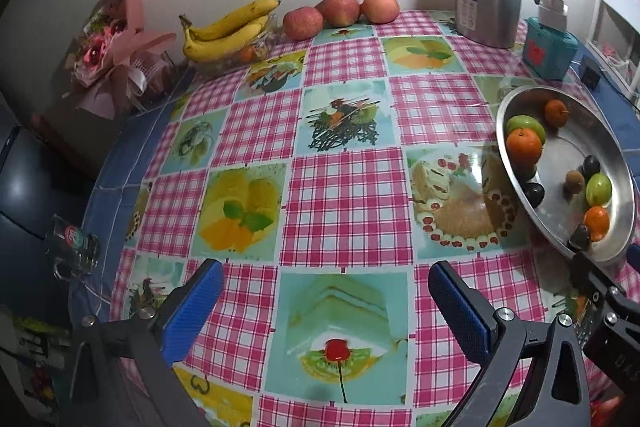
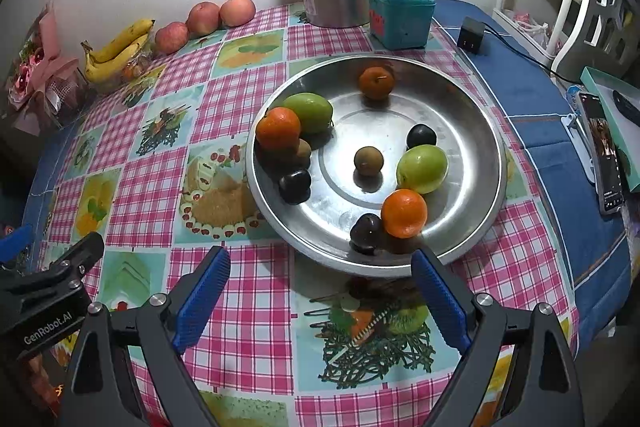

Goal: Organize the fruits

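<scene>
Both sets of tongs hang wide open and empty over a surface (image 2: 256, 331) covered in a pink-checked cloth. The right tongs (image 2: 320, 303) sit just short of a steel dish (image 2: 472, 147) holding oranges (image 2: 404, 213), green fruits (image 2: 422, 169), dark plums (image 2: 295, 185) and small brown fruits (image 2: 368, 161). The left tongs (image 1: 326, 311) hover over bare cloth. Bananas (image 1: 228, 29) and apples (image 1: 340, 9) line the far wall.
</scene>
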Demonstrator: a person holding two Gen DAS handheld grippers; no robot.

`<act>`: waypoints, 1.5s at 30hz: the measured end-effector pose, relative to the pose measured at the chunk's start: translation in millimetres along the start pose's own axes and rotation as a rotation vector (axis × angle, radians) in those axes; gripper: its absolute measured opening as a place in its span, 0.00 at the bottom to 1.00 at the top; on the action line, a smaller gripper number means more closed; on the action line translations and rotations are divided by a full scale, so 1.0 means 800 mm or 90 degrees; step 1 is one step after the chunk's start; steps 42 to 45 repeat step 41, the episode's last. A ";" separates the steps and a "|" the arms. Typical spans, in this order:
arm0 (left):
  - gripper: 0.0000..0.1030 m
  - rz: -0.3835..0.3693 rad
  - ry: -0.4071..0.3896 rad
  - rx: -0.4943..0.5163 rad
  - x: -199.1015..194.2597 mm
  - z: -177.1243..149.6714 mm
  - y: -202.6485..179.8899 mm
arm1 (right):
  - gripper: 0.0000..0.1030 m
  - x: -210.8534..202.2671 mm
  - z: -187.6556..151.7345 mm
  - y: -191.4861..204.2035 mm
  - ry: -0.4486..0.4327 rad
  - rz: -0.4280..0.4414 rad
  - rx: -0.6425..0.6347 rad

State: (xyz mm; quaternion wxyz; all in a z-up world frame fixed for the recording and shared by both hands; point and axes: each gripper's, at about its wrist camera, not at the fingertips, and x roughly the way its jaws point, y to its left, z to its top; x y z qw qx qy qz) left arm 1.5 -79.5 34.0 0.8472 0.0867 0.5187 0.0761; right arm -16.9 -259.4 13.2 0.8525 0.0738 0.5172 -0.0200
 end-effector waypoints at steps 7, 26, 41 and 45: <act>1.00 -0.009 0.015 -0.023 0.009 -0.002 0.007 | 0.90 0.000 0.001 0.002 0.000 -0.001 -0.005; 1.00 -0.013 0.030 -0.021 0.016 -0.001 0.007 | 0.90 0.004 0.001 0.005 0.006 -0.003 -0.011; 1.00 -0.029 0.029 -0.026 0.015 -0.005 0.010 | 0.90 0.004 0.001 0.006 0.008 -0.003 -0.011; 1.00 -0.029 0.029 -0.026 0.015 -0.005 0.010 | 0.90 0.004 0.001 0.006 0.008 -0.003 -0.011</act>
